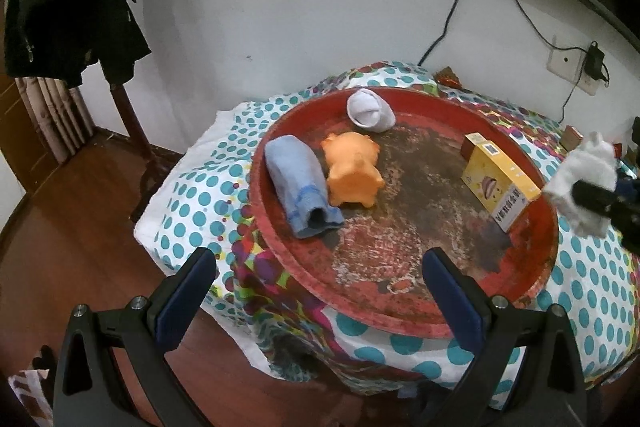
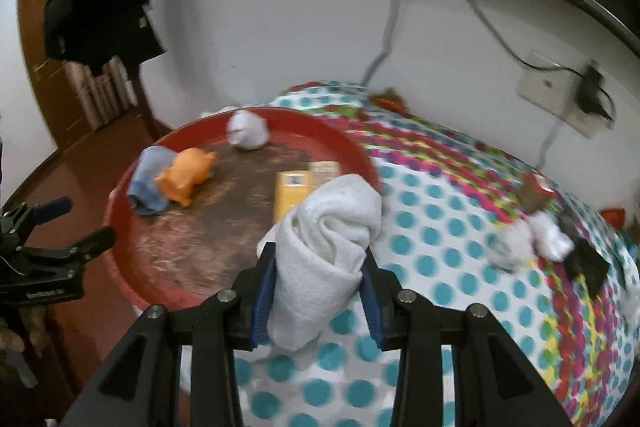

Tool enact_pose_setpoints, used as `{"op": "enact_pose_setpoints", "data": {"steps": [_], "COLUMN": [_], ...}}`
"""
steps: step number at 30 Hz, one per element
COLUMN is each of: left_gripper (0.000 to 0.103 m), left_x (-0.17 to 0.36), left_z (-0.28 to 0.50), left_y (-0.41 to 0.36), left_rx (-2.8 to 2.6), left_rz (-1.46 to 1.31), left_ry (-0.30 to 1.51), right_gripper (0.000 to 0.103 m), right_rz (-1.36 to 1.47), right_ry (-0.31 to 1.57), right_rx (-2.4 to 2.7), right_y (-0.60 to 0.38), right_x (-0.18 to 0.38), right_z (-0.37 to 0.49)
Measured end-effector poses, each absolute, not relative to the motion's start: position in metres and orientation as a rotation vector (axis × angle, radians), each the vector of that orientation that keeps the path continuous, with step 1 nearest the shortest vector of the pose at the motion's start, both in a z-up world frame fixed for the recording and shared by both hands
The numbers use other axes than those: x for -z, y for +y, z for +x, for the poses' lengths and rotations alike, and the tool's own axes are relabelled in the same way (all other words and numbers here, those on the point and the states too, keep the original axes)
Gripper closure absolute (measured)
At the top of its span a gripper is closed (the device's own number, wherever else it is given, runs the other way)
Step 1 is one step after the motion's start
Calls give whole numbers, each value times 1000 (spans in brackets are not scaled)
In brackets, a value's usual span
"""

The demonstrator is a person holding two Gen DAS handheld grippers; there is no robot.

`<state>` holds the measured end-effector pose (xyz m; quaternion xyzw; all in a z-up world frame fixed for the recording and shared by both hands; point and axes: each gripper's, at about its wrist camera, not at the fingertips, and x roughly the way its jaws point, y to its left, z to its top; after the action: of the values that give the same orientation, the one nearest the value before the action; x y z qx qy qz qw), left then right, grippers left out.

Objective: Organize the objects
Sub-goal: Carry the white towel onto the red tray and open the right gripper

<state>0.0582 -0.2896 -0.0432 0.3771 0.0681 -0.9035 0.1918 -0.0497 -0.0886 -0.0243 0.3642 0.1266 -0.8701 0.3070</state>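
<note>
right gripper [image 2: 318, 291] clamped on rolled white towel [image 2: 328, 247] | left gripper [image 1: 320, 279] wide open, empty, above round red tray [image 1: 400, 319] | tray: blue rolled cloth [image 1: 298, 187], orange pig toy [image 1: 354, 169], yellow box [image 1: 496, 187]

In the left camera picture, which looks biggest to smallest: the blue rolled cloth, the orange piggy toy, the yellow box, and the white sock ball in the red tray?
1. Yellow box and blue rolled cloth: too alike to rank.
2. Orange pig toy.
3. White sock ball, though it sits farthest back in the red tray, so that may shrink it.
</note>
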Motion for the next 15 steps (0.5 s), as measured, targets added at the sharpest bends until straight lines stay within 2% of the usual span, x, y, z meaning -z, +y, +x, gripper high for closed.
{"op": "enact_pose_setpoints", "data": {"steps": [15], "left_gripper": [0], "left_x": [38], "left_z": [71], "left_y": [-325], "left_rx": [2453], "left_rz": [1015], "left_ry": [285], "right_gripper": [64], "right_rz": [996], "right_ry": [426], "right_rx": [2211], "right_y": [-163], "right_x": [44], "right_z": [-50]}}
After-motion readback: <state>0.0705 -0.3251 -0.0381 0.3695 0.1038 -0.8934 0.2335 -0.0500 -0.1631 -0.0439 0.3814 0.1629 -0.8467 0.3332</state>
